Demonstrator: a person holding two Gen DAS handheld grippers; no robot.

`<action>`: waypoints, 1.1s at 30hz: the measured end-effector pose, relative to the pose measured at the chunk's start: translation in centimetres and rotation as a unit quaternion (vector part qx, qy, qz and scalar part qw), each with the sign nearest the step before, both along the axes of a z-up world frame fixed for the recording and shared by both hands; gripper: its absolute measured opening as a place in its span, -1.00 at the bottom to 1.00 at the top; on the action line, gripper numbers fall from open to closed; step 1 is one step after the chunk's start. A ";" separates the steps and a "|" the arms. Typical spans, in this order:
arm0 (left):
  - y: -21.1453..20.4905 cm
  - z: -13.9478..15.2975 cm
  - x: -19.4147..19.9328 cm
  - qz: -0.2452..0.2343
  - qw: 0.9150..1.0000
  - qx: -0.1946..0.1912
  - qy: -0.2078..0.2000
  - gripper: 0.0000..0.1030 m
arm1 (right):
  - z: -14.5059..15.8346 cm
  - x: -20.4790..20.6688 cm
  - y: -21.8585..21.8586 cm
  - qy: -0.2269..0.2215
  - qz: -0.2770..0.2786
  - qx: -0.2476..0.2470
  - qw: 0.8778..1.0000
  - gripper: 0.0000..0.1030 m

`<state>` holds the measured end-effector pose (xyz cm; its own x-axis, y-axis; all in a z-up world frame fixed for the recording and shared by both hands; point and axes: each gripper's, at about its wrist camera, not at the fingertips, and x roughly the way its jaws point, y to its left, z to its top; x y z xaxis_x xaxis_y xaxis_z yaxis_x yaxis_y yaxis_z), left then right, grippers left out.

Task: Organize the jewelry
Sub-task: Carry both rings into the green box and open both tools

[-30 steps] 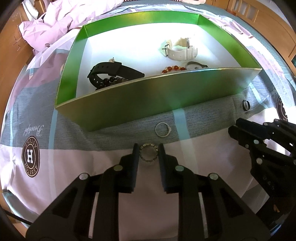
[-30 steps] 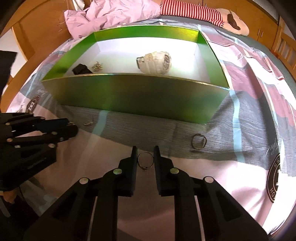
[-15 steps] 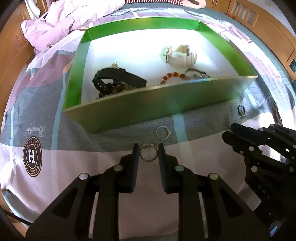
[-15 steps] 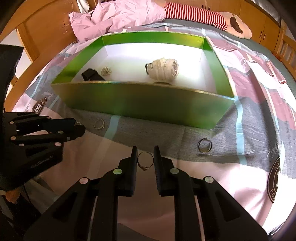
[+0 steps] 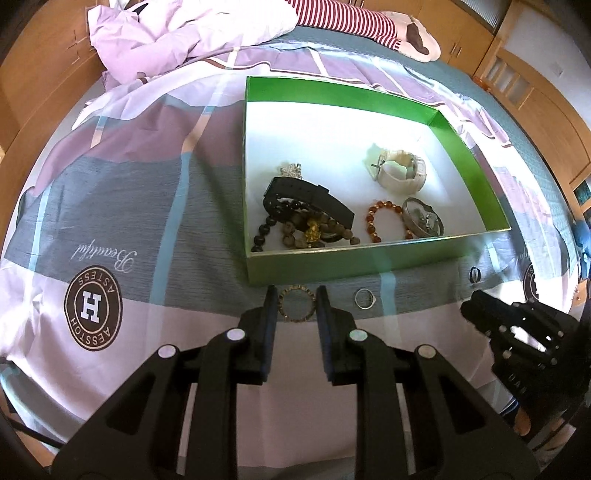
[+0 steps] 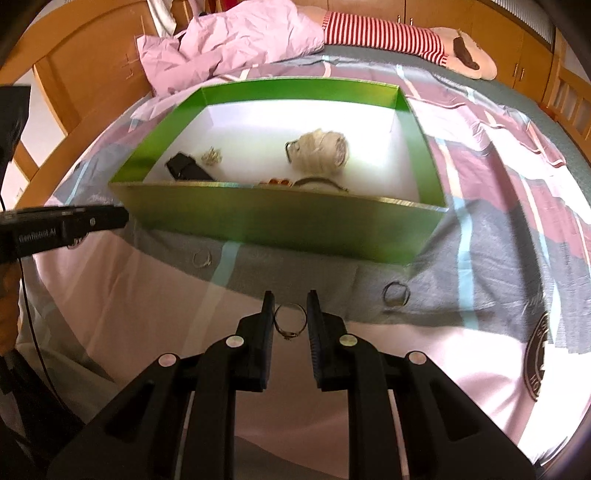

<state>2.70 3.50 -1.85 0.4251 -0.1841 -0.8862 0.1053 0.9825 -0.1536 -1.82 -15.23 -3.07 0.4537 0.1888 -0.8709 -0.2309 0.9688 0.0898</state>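
A green box point(image 5: 369, 258) with a white floor rests on the bed and holds a black watch point(image 5: 306, 199), a white watch point(image 5: 400, 171), bead bracelets point(image 5: 382, 219) and a round pendant point(image 5: 423, 221). My left gripper point(image 5: 295, 304) is shut on a studded gold ring point(image 5: 295, 303), held in the air just before the box's near wall. My right gripper point(image 6: 290, 319) is shut on a thin ring with a small stone point(image 6: 290, 321), lifted above the bedspread in front of the green box point(image 6: 280, 225). The left gripper point(image 6: 62, 225) shows at the left edge of the right wrist view.
A silver ring point(image 5: 364, 298) and a dark ring point(image 5: 474, 274) lie on the bedspread by the box's near wall; the same silver ring point(image 6: 202, 258) and dark ring point(image 6: 396, 293) show in the right wrist view. A crumpled pink sheet point(image 5: 177, 40) and a striped plush toy point(image 5: 369, 26) lie behind the box.
My left gripper has risen and swung left with the studded ring, so the box's contents now show from above. The right gripper, holding its ring, has risen a little.
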 end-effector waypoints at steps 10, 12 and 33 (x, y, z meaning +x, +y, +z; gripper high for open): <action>-3.4 -1.5 -1.1 -0.045 0.998 0.037 0.009 -0.59 | -0.9 -0.1 1.0 0.012 0.010 -0.002 1.000 -0.65; -3.6 -1.5 -1.2 -0.050 0.998 0.039 0.007 -0.59 | -0.9 0.0 1.2 0.011 0.012 -0.003 1.000 -0.65; -3.9 -1.4 -1.4 -0.052 0.997 0.048 0.003 -0.59 | -1.8 -0.3 2.2 0.022 0.023 -0.003 0.999 -0.65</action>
<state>1.30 -0.36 -3.26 0.4032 -0.1404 -0.9043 0.2067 0.9766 -0.0594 -2.10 -13.01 -4.84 0.4065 0.2029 -0.8908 -0.2714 0.9578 0.0943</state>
